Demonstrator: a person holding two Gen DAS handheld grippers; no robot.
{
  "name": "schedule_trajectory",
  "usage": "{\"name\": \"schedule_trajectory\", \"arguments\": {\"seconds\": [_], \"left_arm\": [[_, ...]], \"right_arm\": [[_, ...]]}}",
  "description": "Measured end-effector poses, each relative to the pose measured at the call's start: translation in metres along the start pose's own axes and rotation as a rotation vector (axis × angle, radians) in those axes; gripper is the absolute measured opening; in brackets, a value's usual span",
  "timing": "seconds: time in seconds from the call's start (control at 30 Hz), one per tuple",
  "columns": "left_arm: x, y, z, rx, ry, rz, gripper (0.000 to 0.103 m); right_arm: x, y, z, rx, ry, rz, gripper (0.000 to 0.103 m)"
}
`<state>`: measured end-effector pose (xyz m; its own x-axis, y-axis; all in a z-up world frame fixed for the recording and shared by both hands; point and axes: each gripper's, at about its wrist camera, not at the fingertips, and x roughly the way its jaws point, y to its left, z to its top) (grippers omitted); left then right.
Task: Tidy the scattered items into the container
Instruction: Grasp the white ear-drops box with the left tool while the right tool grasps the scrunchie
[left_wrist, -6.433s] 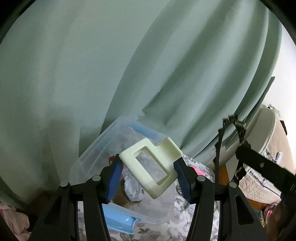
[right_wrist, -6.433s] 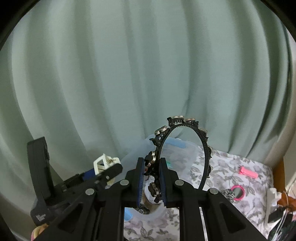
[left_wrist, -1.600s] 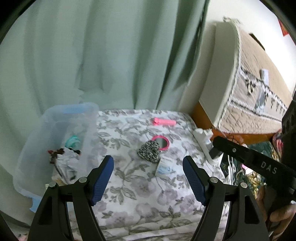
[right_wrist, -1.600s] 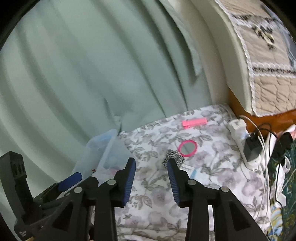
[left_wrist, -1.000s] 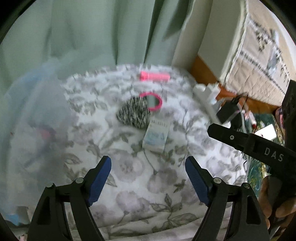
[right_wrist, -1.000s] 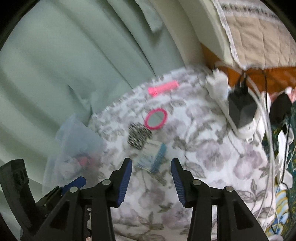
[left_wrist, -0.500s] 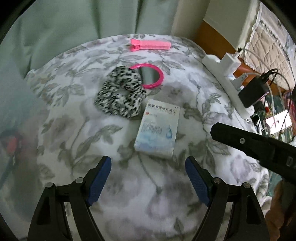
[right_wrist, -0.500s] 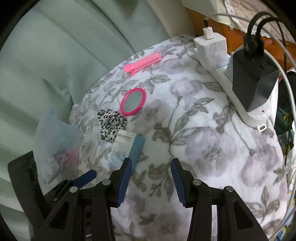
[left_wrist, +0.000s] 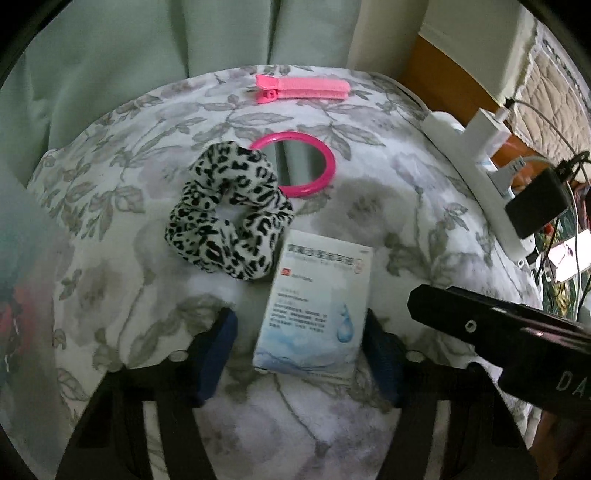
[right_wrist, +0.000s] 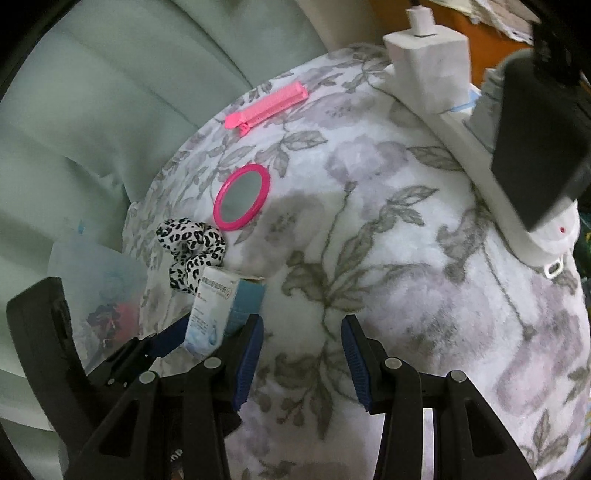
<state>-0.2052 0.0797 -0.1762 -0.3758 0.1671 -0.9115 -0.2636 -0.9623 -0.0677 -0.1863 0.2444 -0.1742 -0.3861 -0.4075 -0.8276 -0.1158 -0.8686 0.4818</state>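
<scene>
A white and blue box (left_wrist: 314, 306) lies on the floral cloth (left_wrist: 406, 206). My left gripper (left_wrist: 299, 325) is open, its blue pads on either side of the box's near end, low over the cloth. The box also shows in the right wrist view (right_wrist: 212, 306), with the left gripper's finger beside it. A leopard scrunchie (left_wrist: 229, 221), a pink round mirror (left_wrist: 306, 164) and a pink hair clip (left_wrist: 303, 90) lie beyond. My right gripper (right_wrist: 303, 354) is open and empty over bare cloth, right of the box.
The clear plastic container (right_wrist: 99, 291) with items inside stands at the left edge of the cloth. A white power strip (right_wrist: 480, 147) with a black charger (right_wrist: 535, 147) and cables lies along the right side. A green curtain (left_wrist: 147, 44) hangs behind.
Both grippers have come down and forward toward the cloth. My left gripper now straddles the box's near end. The right gripper has lowered over the cloth beside it.
</scene>
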Motion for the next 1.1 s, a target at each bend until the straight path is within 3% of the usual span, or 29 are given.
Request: {"name": "schedule_trajectory", "arguments": {"seconds": [0.07,0.4,1.1], "left_arm": [[-0.001,0.004,0.000,-0.015,-0.004,-0.006,0.054],[-0.012,0.021,-0.015,-0.076,-0.001,-0.043,0.053],[-0.025,0.104,-0.044,-0.278,-0.004,0.015,0.053]], "right_arm": [[0.002,0.002,0.001,-0.006,0.001,-0.002,0.049],[0.007,0.016,0.004,-0.041,0.009,-0.015,0.049],[0.055,0.124,0.012,-0.285,0.072,0.084,0.053]]}}
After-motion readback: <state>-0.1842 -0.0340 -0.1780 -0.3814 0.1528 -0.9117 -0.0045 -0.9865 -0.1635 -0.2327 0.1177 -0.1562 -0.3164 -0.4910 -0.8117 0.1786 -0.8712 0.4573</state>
